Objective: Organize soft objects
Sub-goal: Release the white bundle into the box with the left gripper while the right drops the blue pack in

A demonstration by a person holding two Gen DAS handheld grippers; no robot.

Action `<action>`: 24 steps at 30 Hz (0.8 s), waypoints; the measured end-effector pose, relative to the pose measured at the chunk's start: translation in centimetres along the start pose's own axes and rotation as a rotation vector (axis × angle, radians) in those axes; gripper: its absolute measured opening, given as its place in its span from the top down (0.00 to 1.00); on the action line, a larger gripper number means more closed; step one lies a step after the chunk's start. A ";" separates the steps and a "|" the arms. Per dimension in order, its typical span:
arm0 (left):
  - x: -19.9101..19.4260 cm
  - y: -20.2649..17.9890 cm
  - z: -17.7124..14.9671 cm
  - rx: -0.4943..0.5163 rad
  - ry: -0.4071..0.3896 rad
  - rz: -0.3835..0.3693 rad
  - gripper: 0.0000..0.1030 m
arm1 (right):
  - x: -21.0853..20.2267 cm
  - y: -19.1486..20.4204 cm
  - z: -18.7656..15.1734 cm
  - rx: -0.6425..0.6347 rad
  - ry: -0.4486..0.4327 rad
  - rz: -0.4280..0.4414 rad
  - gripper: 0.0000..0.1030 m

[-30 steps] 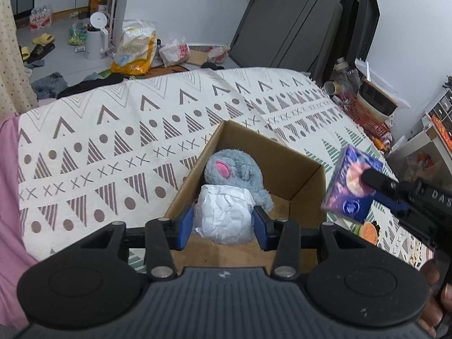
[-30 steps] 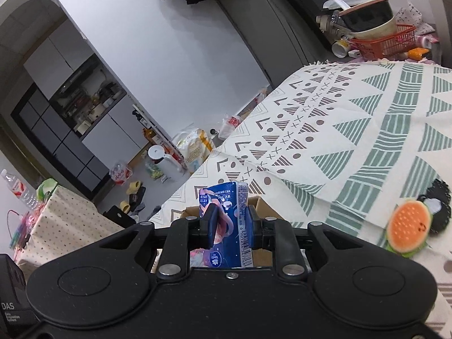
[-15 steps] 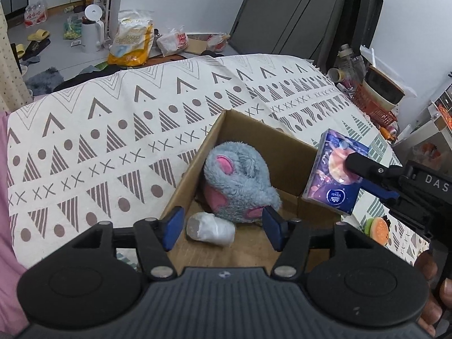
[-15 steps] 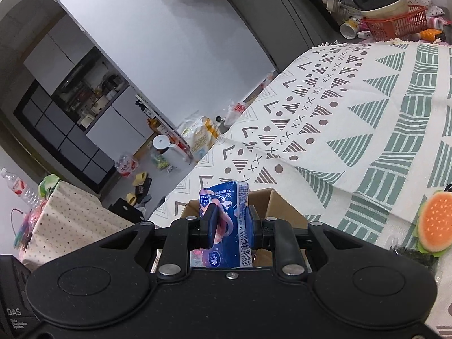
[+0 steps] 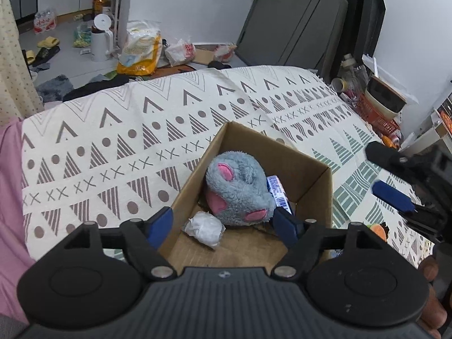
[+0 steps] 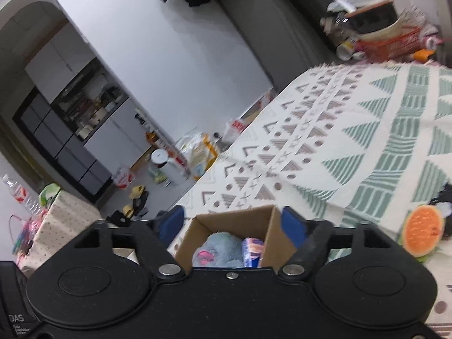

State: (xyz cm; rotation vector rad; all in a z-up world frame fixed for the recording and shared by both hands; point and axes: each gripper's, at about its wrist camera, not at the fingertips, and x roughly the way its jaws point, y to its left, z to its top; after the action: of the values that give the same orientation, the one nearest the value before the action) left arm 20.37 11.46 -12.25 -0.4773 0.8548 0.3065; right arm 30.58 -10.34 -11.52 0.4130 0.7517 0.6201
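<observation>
Surface: patterned cream cloth (image 5: 118,130).
Box: brown cardboard box (image 5: 312,182) holds grey plush toy (image 5: 238,189), blue tissue pack (image 5: 278,195), white wad (image 5: 204,228).
My left claw (image 5: 223,223): released, empty.
My right claw (image 6: 234,221): released, empty.

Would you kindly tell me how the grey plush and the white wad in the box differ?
The plush is grey with pink patches and furry; the wad is plain white and crinkled. The plush is much bigger. The plush sits mid-box, the wad nearer the left gripper. Both lie inside the box.

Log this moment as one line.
box: plush, white wad, tissue pack inside | left gripper open | right gripper open
</observation>
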 end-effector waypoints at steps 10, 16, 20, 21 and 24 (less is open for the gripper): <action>-2.5 -1.9 -0.2 0.020 -0.039 -0.001 0.24 | -3.0 -0.8 0.6 0.011 0.007 -0.126 0.08; -3.9 -4.4 -0.5 0.076 -0.072 0.006 0.24 | -5.2 -2.1 0.9 0.017 0.001 -0.157 0.06; -4.5 -6.4 -0.9 0.117 -0.086 -0.001 0.24 | -6.2 -3.4 1.6 0.055 0.038 -0.172 0.06; -4.6 -6.8 -1.0 0.123 -0.089 -0.001 0.24 | -6.5 -3.9 1.8 0.066 0.049 -0.172 0.06; -4.9 -7.9 -1.4 0.139 -0.095 0.002 0.24 | -7.3 -5.2 1.9 0.111 0.081 -0.168 0.06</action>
State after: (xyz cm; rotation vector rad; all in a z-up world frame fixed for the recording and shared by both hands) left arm 19.89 3.60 -7.01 -0.3303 0.7778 0.2673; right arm 29.78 -19.20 -9.46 0.4239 0.8912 0.4404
